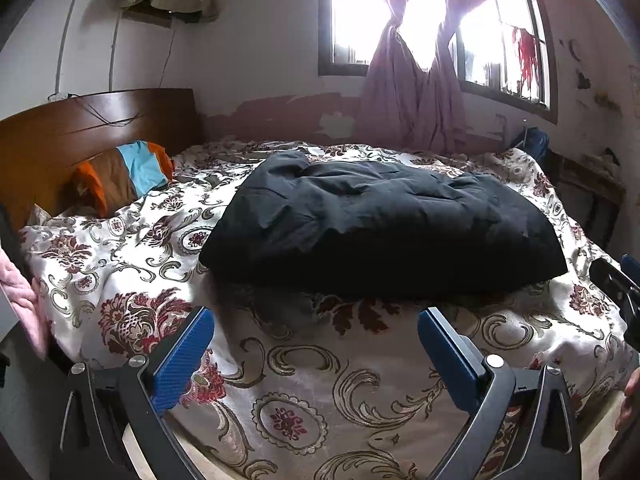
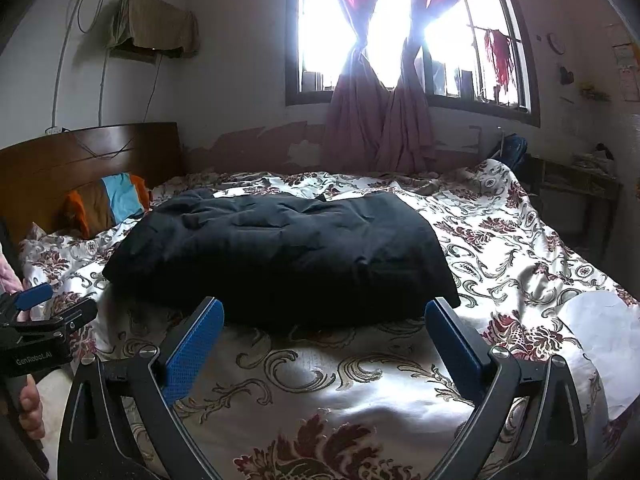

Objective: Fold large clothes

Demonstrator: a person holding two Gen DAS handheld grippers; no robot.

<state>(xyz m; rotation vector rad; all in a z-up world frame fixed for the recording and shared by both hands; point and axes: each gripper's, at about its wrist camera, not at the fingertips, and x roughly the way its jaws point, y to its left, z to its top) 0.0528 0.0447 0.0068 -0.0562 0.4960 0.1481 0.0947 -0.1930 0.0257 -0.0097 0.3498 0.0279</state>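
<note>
A large black padded garment [image 1: 380,224] lies folded into a thick rectangular bundle on the floral bedspread [image 1: 300,380]. It also shows in the right wrist view [image 2: 280,252]. My left gripper [image 1: 316,320] is open and empty, a little in front of the bundle's near edge. My right gripper [image 2: 324,312] is open and empty, its fingertips close to the bundle's near edge. The right gripper's body shows at the right edge of the left wrist view [image 1: 616,280]. The left gripper shows at the left edge of the right wrist view [image 2: 36,320].
A wooden headboard [image 1: 96,128] and a striped orange, brown and blue pillow [image 1: 124,172] are at the left. A window with tied pink curtains [image 1: 412,92] is behind the bed. A small table [image 2: 576,184] stands at the right. A white patch [image 2: 604,332] lies on the bedspread's right.
</note>
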